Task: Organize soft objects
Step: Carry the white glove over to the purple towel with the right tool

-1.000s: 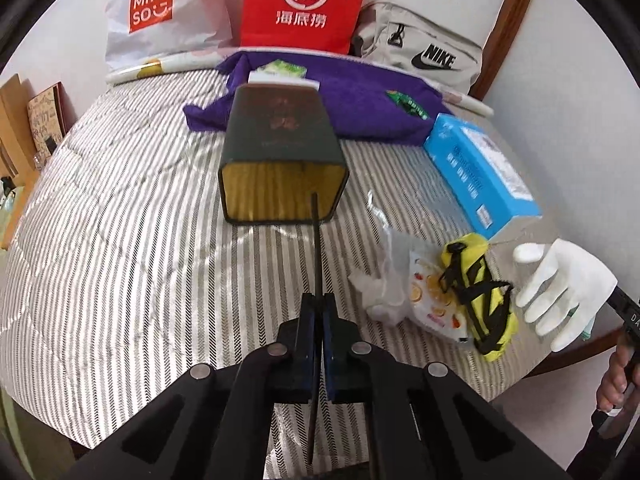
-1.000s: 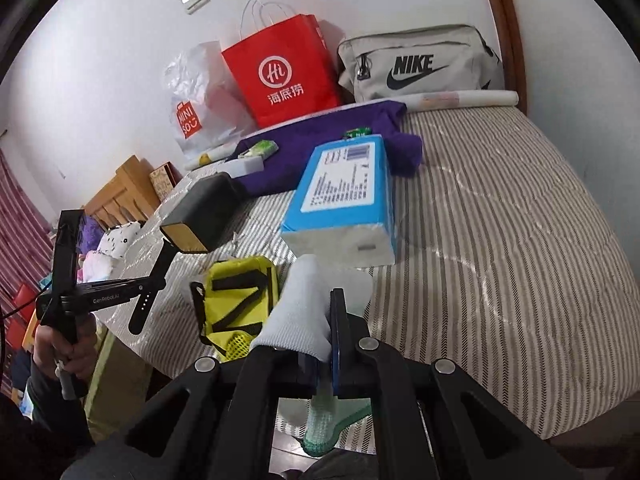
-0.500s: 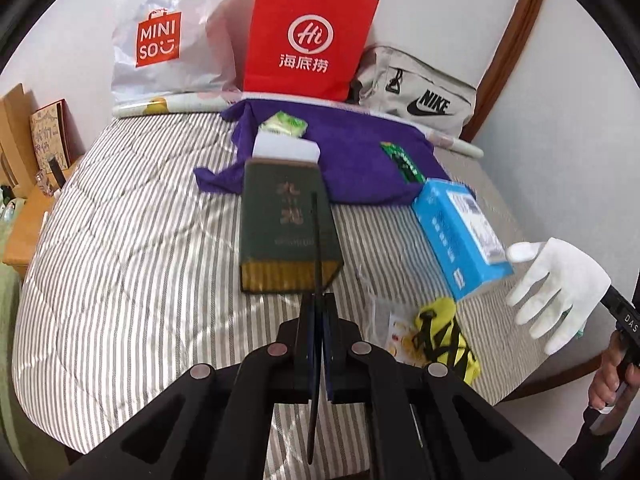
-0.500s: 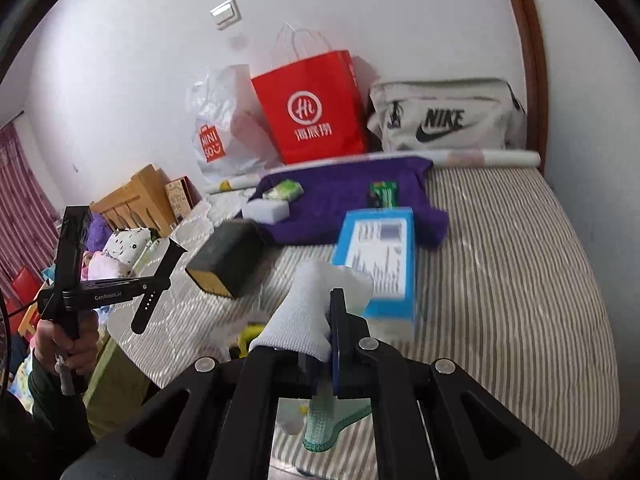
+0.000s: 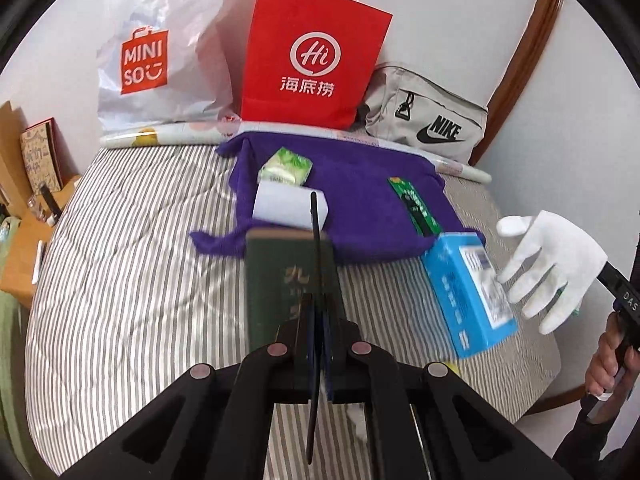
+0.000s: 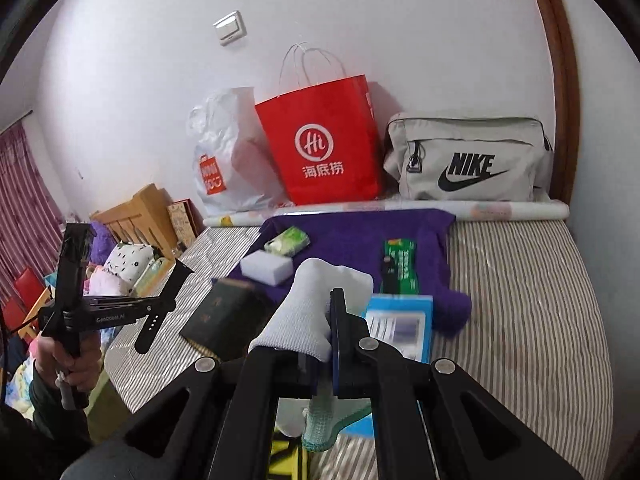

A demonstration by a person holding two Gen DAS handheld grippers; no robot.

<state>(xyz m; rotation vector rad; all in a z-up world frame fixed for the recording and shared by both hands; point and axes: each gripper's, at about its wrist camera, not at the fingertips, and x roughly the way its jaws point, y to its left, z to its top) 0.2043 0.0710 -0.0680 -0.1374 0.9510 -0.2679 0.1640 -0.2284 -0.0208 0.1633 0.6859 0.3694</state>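
Note:
My left gripper (image 5: 318, 312) is shut on a thin black strap (image 5: 314, 248) that sticks out past its tips, above a dark green box (image 5: 280, 284). The right wrist view shows this strap (image 6: 160, 308) hanging from the left gripper (image 6: 132, 312) at the bed's left side. My right gripper (image 6: 326, 320) is shut on a white glove (image 6: 316, 308), whose green cuff hangs below. In the left wrist view the glove (image 5: 552, 268) floats at the right, fingers spread. A purple towel (image 5: 360, 200) on the striped bed (image 5: 120, 280) carries a white sponge block (image 5: 290, 208), a green tissue pack (image 5: 286, 166) and a green packet (image 5: 414, 204).
A blue box (image 5: 468, 292) lies beside the towel. A red paper bag (image 5: 312, 56), a white Miniso bag (image 5: 160, 52) and a grey Nike bag (image 5: 428, 124) lean on the back wall. A yellow pouch (image 6: 284, 456) shows under the right gripper. Wooden furniture (image 6: 140, 216) stands left of the bed.
Both grippers have risen and moved farther over the bed toward the towel. The dark green box now lies under the left gripper's tips. The yellow pouch has slipped below both views.

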